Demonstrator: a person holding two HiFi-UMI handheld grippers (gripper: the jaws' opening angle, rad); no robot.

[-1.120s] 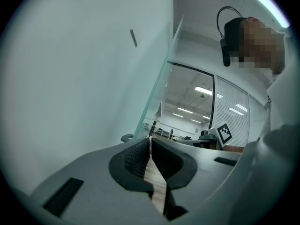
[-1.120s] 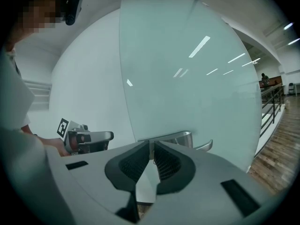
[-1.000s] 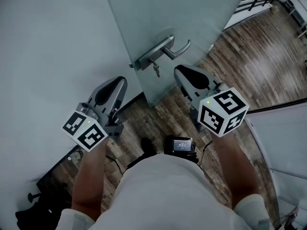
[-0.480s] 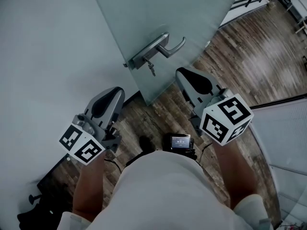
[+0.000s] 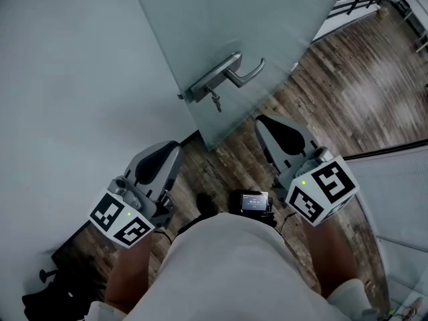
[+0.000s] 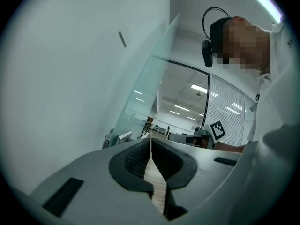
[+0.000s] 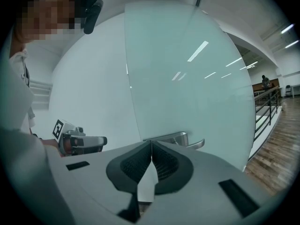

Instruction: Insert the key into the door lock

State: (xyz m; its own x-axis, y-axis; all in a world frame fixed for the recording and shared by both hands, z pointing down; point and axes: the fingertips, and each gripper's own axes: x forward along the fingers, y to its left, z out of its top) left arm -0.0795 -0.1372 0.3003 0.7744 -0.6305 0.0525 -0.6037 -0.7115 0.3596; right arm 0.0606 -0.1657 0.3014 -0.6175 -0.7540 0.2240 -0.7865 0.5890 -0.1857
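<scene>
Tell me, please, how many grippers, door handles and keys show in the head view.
Grippers: 2 (left gripper, right gripper)
Lever door handle: 1
Key hanging below the handle: 1
Total: 4

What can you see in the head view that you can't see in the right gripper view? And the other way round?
Only the head view shows the key hanging just under the door handle, and the black-and-white cube on the right gripper. Only the right gripper view shows that gripper's jaws close up, pressed together with nothing between them, and a railing past the door. Both show the door handle, the glass door, the wooden floor and the left gripper.
</scene>
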